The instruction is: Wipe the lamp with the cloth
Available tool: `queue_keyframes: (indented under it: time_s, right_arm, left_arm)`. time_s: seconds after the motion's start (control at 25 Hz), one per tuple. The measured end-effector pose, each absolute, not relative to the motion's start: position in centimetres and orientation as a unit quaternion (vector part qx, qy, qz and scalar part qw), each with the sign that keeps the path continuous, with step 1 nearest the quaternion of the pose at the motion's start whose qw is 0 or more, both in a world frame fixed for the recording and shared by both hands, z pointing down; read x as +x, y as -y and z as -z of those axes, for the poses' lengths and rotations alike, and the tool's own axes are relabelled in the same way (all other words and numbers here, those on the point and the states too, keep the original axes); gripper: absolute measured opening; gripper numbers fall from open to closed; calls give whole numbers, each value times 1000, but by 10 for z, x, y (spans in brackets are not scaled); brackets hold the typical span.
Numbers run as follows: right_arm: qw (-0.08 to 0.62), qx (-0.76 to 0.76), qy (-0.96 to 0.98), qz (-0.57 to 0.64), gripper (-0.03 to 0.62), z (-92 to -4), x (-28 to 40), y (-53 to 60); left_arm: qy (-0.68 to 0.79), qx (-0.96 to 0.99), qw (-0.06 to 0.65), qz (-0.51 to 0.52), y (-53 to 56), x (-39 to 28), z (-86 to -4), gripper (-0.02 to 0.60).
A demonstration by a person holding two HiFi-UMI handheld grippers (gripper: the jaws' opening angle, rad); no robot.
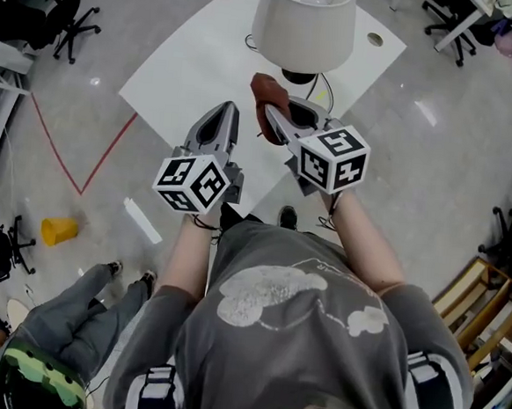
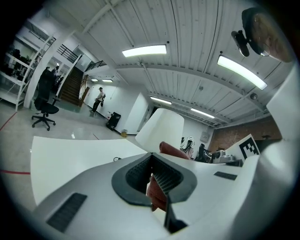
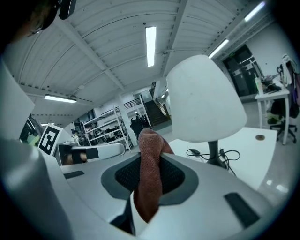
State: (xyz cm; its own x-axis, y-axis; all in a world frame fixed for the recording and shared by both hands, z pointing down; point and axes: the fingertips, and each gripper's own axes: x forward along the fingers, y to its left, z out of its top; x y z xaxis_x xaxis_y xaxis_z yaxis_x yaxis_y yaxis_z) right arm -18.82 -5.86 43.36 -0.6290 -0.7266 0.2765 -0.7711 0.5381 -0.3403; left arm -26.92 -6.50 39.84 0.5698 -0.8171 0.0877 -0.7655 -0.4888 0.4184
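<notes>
Right gripper is seen clamped on the cloth, a reddish-brown fold that is pinched between the two ribbed pads, with one end bunched above the jaws and the other hanging back toward the camera. Beside it, the left gripper is held with its jaws brought close together. Nothing is seen projecting from them in the head view, and a reddish patch showing in the slit in the left gripper view cannot be identified. Both grippers are raised over the near edge of the white table and are pointed at the lamp, which stands upright there on its dark base, with a cable lying behind it. The cloth is held near the lamp, below and beside the white shade, but no contact with shade, stem or base can be made out, as a gap is shown in the right gripper view. The task is therefore judged to be at its start: the cloth has been taken up and brought to the lamp, while the wiping itself is taken to be wholly left to do. By count, one lamp, one cloth, one table and two grippers are shown. Further out, a second person and a yellow object are seen on the floor.
</notes>
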Motion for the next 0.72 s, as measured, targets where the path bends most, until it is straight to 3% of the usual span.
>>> queue_keyframes:
  time_s: [0.72]
  right_arm:
    - [65, 384, 895, -217, 89, -442, -201, 2]
  left_arm:
    - [502, 836, 207, 77, 4, -291, -395, 8]
